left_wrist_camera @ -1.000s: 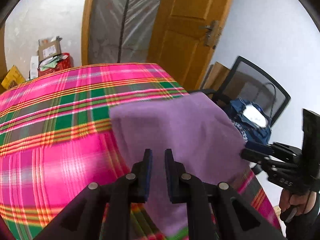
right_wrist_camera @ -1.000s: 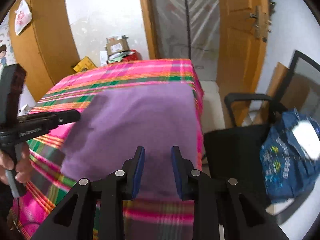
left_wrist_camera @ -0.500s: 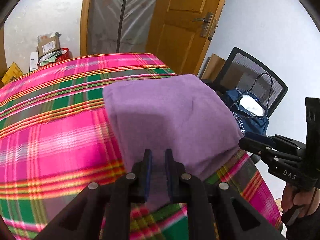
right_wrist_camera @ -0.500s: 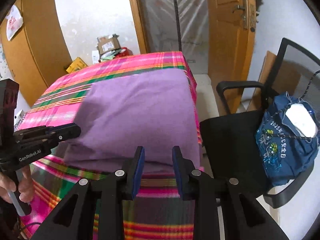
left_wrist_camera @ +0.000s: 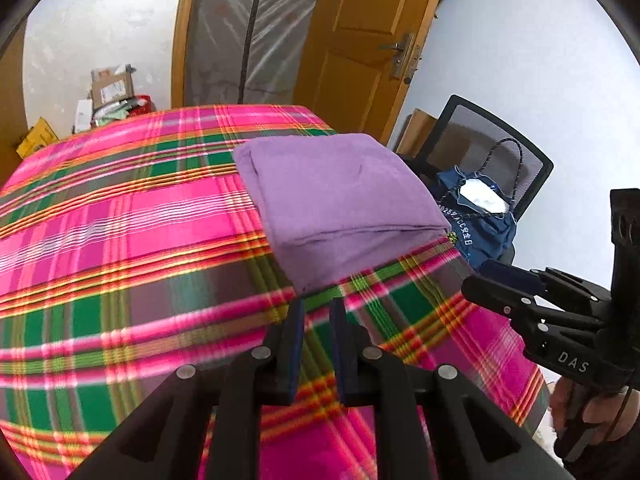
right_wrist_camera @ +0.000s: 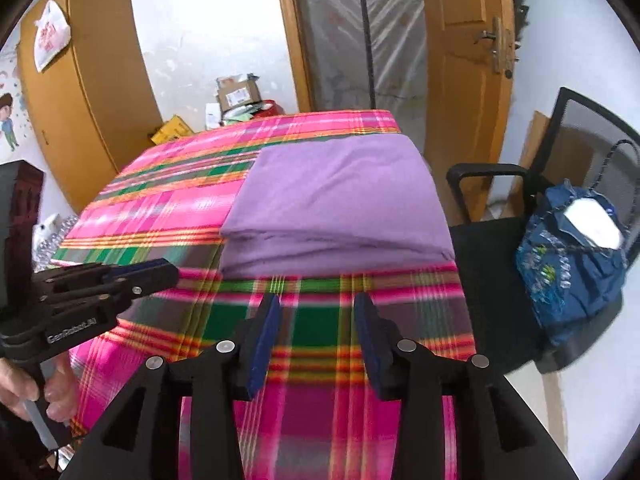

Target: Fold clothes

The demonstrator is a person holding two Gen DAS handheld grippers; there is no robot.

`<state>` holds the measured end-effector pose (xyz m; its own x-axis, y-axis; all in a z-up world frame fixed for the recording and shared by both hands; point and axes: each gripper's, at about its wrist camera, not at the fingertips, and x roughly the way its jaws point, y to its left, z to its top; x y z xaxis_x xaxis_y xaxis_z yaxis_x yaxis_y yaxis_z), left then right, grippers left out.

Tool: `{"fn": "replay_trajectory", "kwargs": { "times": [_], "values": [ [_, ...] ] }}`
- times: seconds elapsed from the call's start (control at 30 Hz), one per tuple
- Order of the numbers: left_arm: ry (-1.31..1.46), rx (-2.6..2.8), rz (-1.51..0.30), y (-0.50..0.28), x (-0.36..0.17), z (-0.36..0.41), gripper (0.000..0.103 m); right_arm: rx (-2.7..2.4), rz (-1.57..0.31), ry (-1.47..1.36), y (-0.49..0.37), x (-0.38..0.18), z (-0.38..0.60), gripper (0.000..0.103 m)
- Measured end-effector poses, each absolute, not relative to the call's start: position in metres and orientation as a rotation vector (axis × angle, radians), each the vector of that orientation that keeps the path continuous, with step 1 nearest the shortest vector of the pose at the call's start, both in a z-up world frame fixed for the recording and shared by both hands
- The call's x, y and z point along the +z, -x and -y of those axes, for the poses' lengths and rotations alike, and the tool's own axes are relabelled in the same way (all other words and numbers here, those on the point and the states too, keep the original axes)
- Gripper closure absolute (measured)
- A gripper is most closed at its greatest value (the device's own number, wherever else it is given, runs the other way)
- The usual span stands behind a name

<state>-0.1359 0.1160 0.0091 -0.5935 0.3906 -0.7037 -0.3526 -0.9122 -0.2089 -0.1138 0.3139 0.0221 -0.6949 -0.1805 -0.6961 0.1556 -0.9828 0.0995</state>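
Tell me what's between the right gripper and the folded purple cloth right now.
Only bare plaid tablecloth. In the right wrist view, the right gripper, jaws apart and empty, hangs short of the folded purple cloth, with nothing lying on the stretch between them.

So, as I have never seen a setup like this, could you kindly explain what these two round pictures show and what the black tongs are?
No robot here: a person holds a hand-held two-finger gripper in each hand, and each carries a wide-angle camera looking along its fingers, hence the round pictures. One picture is from the left gripper, the other from the right gripper; each view also catches the other tool at its side. In front lies a folded purple cloth at the right edge of a table with a pink and green plaid cover. Both grippers are apart from the cloth, jaws parted, holding nothing. Beside the table stands a black chair with a blue bag.
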Motion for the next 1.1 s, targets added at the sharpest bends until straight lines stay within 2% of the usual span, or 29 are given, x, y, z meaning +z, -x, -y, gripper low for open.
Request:
{"fn": "replay_trajectory", "kwargs": {
  "times": [0.2,0.77,0.83,1.1],
  "values": [
    [1.087,2.517,0.062,0.107,0.012,-0.102,0.09,-2.79,0.1,-1.15,0.09,0.025,-0.302,0.063],
    [1.029,2.555,0.09,0.069,0.023,-0.077,0.09,-2.82,-0.069,-1.072,0.06,0.04,-0.256,0.063],
    [1.022,2.558,0.092,0.067,0.024,-0.075,0.083,-2.818,-0.073,-1.07,0.059,0.04,-0.252,0.063],
    [1.01,2.558,0.092,0.064,0.024,-0.072,0.068,-2.809,-0.058,-1.069,0.06,0.035,-0.246,0.063]
  ]
}}
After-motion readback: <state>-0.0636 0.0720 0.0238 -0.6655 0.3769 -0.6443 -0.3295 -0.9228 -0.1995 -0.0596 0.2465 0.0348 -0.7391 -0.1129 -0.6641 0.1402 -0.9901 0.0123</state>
